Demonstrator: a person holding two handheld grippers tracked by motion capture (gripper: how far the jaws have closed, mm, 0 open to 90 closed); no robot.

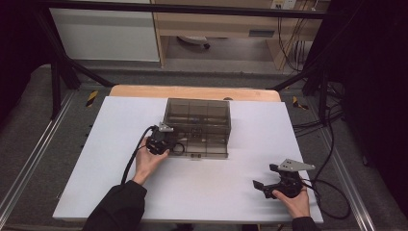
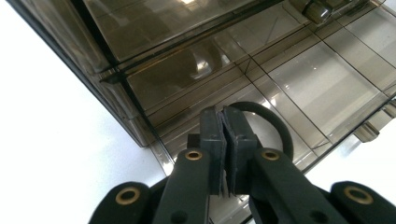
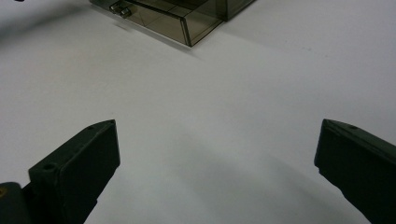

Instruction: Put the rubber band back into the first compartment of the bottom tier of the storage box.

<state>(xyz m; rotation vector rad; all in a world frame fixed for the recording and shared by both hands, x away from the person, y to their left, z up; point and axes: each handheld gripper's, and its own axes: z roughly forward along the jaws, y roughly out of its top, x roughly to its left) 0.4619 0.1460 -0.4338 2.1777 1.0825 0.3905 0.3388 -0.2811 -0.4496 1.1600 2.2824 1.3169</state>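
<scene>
A smoky see-through drawer cabinet (image 1: pixel 197 118) stands at the middle back of the white table (image 1: pixel 192 192). Its bottom drawer (image 1: pixel 207 148) is pulled out toward me, and its dividers show in the left gripper view (image 2: pixel 317 88). My left gripper (image 1: pixel 171 144) hangs over the drawer's left end with its pads (image 2: pixel 223 112) pressed together. A thin black loop (image 2: pixel 275 123) arcs out from between the pad tips over the drawer. My right gripper (image 1: pixel 263 177) rests low at the table's front right, its jaws (image 3: pixel 217 126) wide apart with bare table between them.
Two small knobs (image 3: pixel 120 9) stick out of the drawer front. The cabinet (image 3: pixel 233 7) lies far ahead of the right gripper. A cable (image 1: pixel 134 156) trails from the left gripper along the forearm. Black frame bars and wires surround the table.
</scene>
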